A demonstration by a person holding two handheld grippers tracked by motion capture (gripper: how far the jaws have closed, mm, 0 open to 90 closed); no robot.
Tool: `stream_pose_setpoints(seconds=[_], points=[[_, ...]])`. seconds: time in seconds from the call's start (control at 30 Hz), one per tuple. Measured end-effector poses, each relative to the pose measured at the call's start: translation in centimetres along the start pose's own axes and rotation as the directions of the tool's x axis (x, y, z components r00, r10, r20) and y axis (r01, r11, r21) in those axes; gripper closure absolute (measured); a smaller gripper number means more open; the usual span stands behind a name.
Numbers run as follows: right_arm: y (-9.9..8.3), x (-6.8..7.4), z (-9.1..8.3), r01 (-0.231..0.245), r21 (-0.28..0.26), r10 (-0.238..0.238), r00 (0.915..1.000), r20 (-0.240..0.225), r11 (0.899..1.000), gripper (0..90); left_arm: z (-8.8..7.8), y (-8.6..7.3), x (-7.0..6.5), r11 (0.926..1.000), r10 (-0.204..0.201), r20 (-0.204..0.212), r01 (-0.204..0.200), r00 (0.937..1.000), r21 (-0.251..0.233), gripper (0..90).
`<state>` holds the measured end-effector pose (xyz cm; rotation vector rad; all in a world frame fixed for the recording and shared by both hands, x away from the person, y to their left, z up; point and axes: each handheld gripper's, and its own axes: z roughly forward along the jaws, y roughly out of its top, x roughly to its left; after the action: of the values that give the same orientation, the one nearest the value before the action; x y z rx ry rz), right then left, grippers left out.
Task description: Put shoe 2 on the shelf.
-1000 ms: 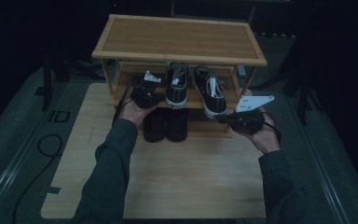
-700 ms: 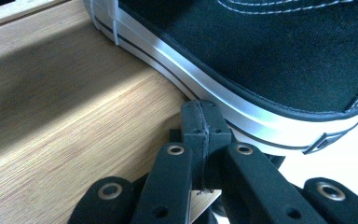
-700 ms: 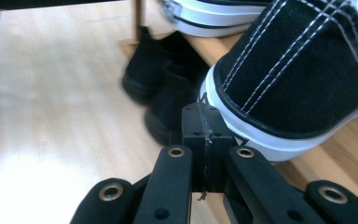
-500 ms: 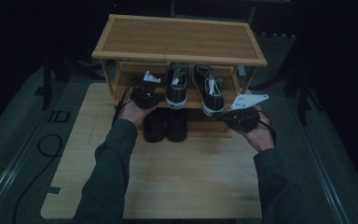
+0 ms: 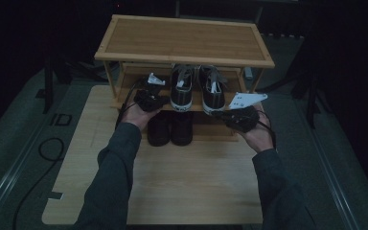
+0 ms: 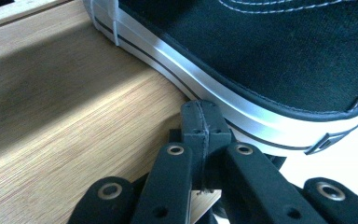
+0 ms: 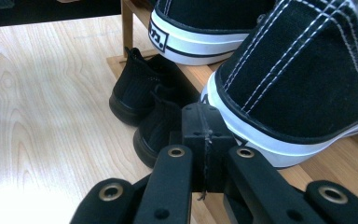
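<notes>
Your left tongs [image 6: 200,121] and right tongs [image 7: 204,123] are both clenched empty, each against a black canvas sneaker's white sole [image 6: 242,107]. Your right gripper view alone shows the black low shoes [image 7: 144,93] under the wooden shelf edge [image 7: 191,72].

Parts of the shoes hidden or cut off

Just beyond the closed jaws, the left sneaker [image 6: 279,60] is cropped by the frame's top and right edges; the black shoes [image 5: 170,129] are half hidden under the shelf [image 5: 206,108].

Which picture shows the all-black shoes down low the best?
The right gripper view shows the all-black shoes best: close and bright, heels toward us, below the sneakers' shelf. In the high view the pair is whole but small and dark. The left gripper view looks at a sneaker's sole instead.
</notes>
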<state>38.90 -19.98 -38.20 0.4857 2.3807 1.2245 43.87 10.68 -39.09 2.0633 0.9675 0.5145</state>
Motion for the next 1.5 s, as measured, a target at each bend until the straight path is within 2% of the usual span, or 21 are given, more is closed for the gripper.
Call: stream_pose_setpoints(seconds=[0.2,0.3,0.37,0.6,1.17,1.5], points=[[0.6,0.1,0.9,0.006,0.013,-0.006,1.0000,0.002,1.000,90.0,0.0,0.0,0.0,1.0000,-0.001,0.003,0.001,1.0000,0.003,90.0],[0.7,0.1,1.2,0.005,0.021,-0.006,0.9995,0.030,1.000,90.0,0.0,0.0,0.1,1.0000,-0.001,0.004,0.001,1.0000,0.001,90.0],[0.7,0.0,1.4,0.000,0.020,0.000,0.9999,0.016,1.000,90.0,0.0,0.0,0.0,1.0000,0.001,0.003,-0.001,1.0000,0.002,90.0],[1.0,0.3,1.7,0.006,0.028,-0.007,0.9996,0.028,1.000,90.0,0.0,0.2,0.1,0.9999,-0.009,0.002,0.009,1.0000,0.010,90.0],[1.2,0.5,2.4,0.008,0.030,-0.008,0.9999,0.010,1.000,90.0,0.0,0.3,-0.4,0.9999,0.011,-0.026,-0.011,0.9996,0.007,90.0],[1.1,0.6,2.8,0.005,0.037,-0.005,1.0000,0.003,0.999,90.0,0.3,0.5,-1.1,0.9996,0.029,-0.010,-0.029,0.9995,-0.005,90.0]])
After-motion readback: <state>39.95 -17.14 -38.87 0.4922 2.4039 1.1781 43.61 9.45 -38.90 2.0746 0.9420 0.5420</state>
